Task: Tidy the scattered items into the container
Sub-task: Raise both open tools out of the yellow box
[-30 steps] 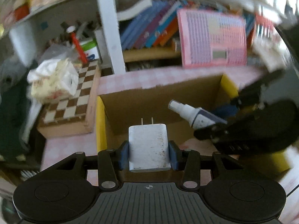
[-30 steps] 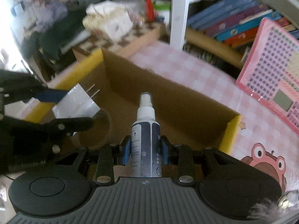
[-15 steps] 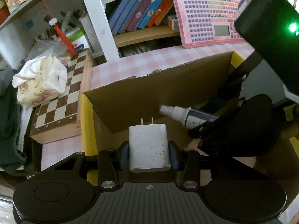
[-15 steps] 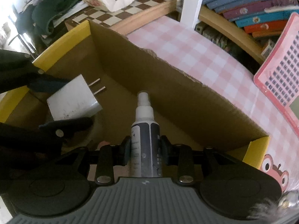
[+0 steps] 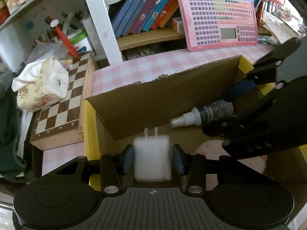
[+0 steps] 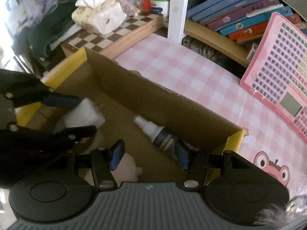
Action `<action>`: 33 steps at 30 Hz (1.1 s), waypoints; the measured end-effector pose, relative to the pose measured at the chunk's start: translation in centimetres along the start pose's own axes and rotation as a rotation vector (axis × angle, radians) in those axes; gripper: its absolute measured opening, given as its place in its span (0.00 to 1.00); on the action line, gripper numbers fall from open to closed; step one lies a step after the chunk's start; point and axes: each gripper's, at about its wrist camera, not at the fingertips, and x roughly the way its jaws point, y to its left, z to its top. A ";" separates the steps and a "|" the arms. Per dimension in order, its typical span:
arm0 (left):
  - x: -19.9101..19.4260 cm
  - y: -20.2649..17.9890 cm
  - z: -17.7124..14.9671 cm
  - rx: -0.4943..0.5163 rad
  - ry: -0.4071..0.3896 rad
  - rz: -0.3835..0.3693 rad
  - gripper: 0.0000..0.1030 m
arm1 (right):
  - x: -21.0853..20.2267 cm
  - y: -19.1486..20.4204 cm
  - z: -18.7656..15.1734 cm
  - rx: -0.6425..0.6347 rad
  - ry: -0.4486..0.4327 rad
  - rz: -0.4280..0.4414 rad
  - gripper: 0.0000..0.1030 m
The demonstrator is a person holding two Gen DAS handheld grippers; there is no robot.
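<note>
Over the cardboard box, the left gripper and right gripper are both opening, pads clear of the light, rigid white charger and the slick spray bottle; each grips best across its flat or round sides

Matt brown cardboard box, torn rim; beside it glossy wooden chessboard; smooth white plastic charger.

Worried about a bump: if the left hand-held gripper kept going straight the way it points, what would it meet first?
Probably the box floor, just short of the far cardboard wall. Its jaws are opening around the white charger. Depth is unclear.
</note>
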 end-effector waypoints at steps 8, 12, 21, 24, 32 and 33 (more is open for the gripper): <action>-3.7 -0.4 -0.9 0.002 -0.080 -0.018 0.52 | -3.3 0.6 -1.6 0.019 -0.046 0.027 0.56; -6.5 -0.9 -1.9 0.010 -0.129 -0.022 0.53 | -5.6 1.4 -2.9 0.026 -0.077 0.042 0.56; -12.8 -1.6 -4.4 -0.001 -0.229 -0.017 0.59 | -11.5 4.3 -5.4 0.025 -0.173 0.045 0.56; -14.9 -2.0 -5.6 0.002 -0.263 -0.020 0.66 | -13.5 5.2 -6.6 0.032 -0.213 0.035 0.56; -18.9 -3.6 -9.5 0.014 -0.326 -0.071 0.76 | -17.9 8.2 -11.7 -0.002 -0.282 -0.002 0.55; -19.2 -3.7 -9.9 0.009 -0.327 -0.074 0.77 | -18.3 8.6 -12.3 -0.005 -0.287 -0.013 0.55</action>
